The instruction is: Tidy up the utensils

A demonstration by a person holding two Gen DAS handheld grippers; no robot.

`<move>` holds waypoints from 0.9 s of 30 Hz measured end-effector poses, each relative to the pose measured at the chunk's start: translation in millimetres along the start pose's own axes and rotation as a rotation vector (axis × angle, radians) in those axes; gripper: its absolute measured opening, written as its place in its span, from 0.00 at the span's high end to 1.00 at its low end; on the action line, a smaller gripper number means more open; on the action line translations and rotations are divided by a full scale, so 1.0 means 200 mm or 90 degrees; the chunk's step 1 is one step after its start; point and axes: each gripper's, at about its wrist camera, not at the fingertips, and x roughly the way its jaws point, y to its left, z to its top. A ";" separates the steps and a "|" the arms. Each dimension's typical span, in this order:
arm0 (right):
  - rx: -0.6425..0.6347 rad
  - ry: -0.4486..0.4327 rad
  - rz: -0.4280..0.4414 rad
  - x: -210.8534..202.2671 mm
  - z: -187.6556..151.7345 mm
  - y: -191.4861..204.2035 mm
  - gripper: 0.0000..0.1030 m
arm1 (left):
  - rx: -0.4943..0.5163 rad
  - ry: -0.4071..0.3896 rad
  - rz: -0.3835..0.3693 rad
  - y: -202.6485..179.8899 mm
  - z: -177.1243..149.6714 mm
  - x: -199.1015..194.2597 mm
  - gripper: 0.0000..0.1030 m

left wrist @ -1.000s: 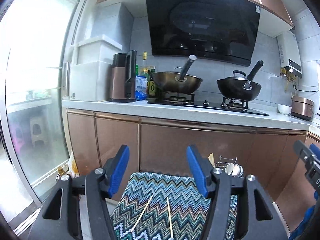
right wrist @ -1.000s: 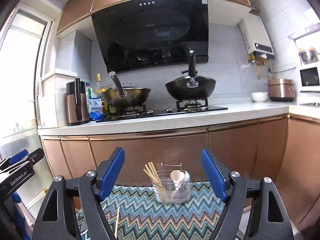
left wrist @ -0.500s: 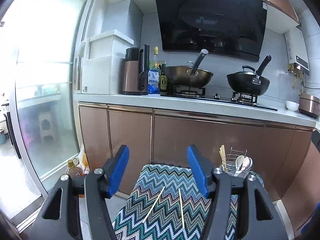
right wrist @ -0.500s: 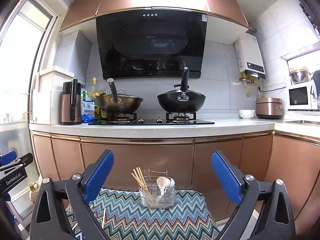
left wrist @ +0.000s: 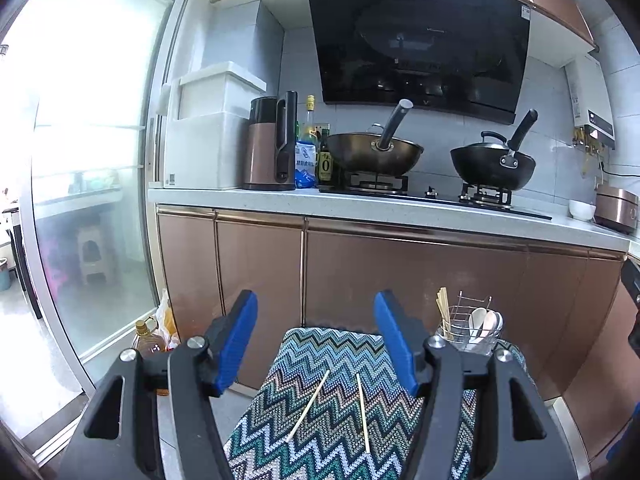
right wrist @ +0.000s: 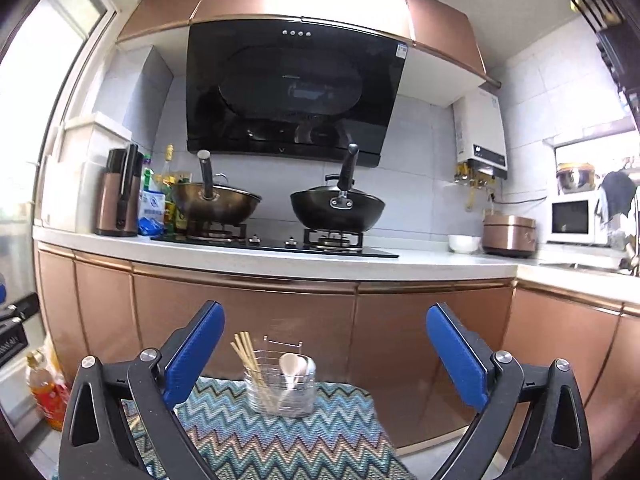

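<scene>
Two loose chopsticks, a left one (left wrist: pixel 309 406) and a right one (left wrist: pixel 362 416), lie on a zigzag-patterned cloth (left wrist: pixel 340 432). A wire utensil holder (left wrist: pixel 470 330) at the cloth's far right corner holds several chopsticks and white spoons; it also shows in the right wrist view (right wrist: pixel 280 384). My left gripper (left wrist: pixel 316 336) is open and empty, above and behind the loose chopsticks. My right gripper (right wrist: pixel 324 356) is open wide and empty, raised in front of the holder on the cloth (right wrist: pixel 280 440).
Copper cabinet doors (left wrist: pixel 400 280) stand just behind the cloth. The counter above carries two woks (right wrist: pixel 336 208), a kettle (left wrist: pixel 270 148) and bottles. An oil bottle (right wrist: pixel 46 392) stands on the floor at left beside a glass sliding door (left wrist: pixel 92 184).
Both grippers have lifted and drawn back, so the cloth and holder sit lower and farther in view. The right gripper's jaws have spread wider. The chopsticks have not moved.
</scene>
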 end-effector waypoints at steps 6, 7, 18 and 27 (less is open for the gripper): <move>-0.028 0.014 -0.017 0.00 -0.01 0.03 0.03 | 0.003 -0.007 0.007 0.00 0.00 -0.02 0.42; -0.029 0.015 -0.015 0.00 -0.01 0.03 0.03 | 0.003 -0.007 0.008 0.00 0.00 -0.02 0.42; -0.039 0.035 -0.002 0.02 -0.03 0.05 0.03 | 0.015 -0.020 0.010 0.00 0.00 -0.04 0.42; -0.016 0.021 0.011 -0.01 -0.03 0.03 0.03 | 0.024 -0.061 0.003 -0.01 0.00 -0.07 0.42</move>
